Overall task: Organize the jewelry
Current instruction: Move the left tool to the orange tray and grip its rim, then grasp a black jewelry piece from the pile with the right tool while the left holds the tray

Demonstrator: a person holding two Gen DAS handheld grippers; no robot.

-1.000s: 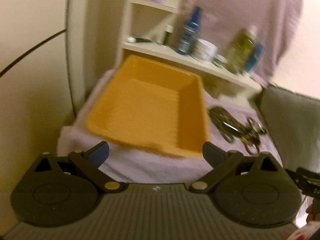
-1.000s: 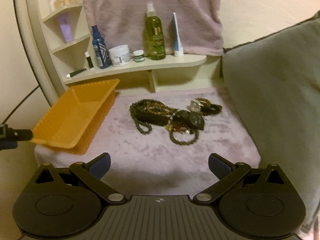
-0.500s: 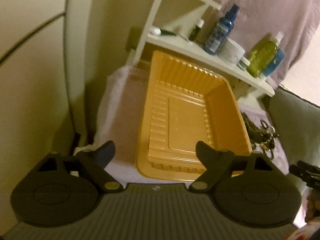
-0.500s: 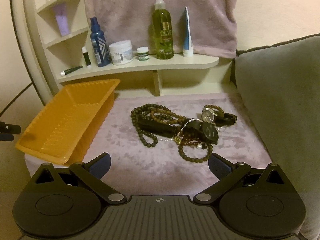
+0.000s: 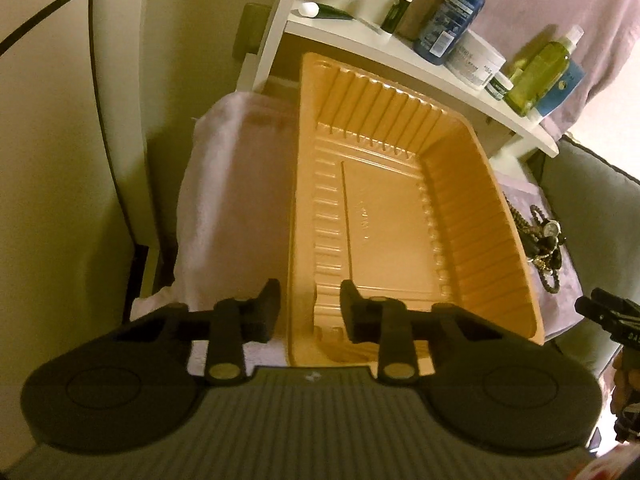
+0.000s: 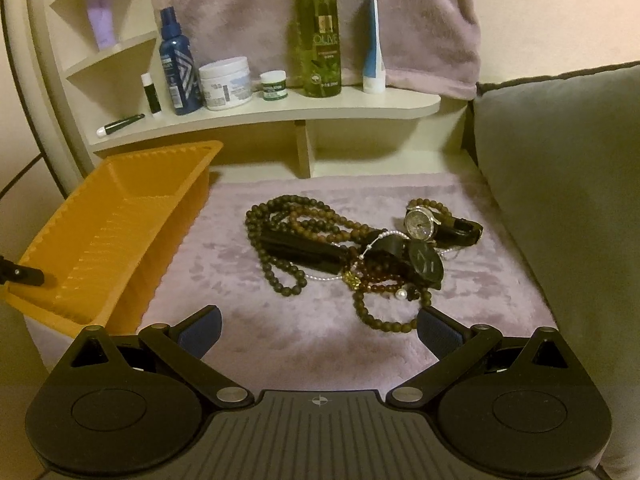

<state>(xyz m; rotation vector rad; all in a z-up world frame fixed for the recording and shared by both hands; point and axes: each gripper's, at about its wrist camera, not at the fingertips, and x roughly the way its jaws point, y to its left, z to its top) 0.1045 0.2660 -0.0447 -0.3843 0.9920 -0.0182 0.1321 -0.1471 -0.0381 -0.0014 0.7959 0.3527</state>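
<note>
An orange ribbed tray (image 5: pixel 400 208) stands empty on the mauve cloth (image 6: pixel 320 200), at the left in the right wrist view (image 6: pixel 112 232). My left gripper (image 5: pixel 310 312) straddles the tray's near left wall, its jaws closing with the pads against that wall. One left finger (image 6: pixel 24 276) shows over the tray rim. A tangled jewelry pile (image 6: pixel 352 252) lies mid-cloth: dark bead necklaces, two watches, a pearl strand. Just short of the pile hovers my right gripper (image 6: pixel 320 320), open and holding nothing; its tip (image 5: pixel 608 312) shows at the right edge.
A cream shelf (image 6: pixel 280 108) behind the cloth carries a blue bottle (image 6: pixel 176 68), a white jar (image 6: pixel 226 84), a green spray bottle (image 6: pixel 320 40) and a tube (image 6: pixel 374 48). A grey cushion (image 6: pixel 560 200) borders the cloth on the right. A wall closes the left side.
My left gripper dropped toward the tray's near left corner and its jaws narrowed from wide to clamping the wall. My right gripper came closer to the jewelry pile, still open.
</note>
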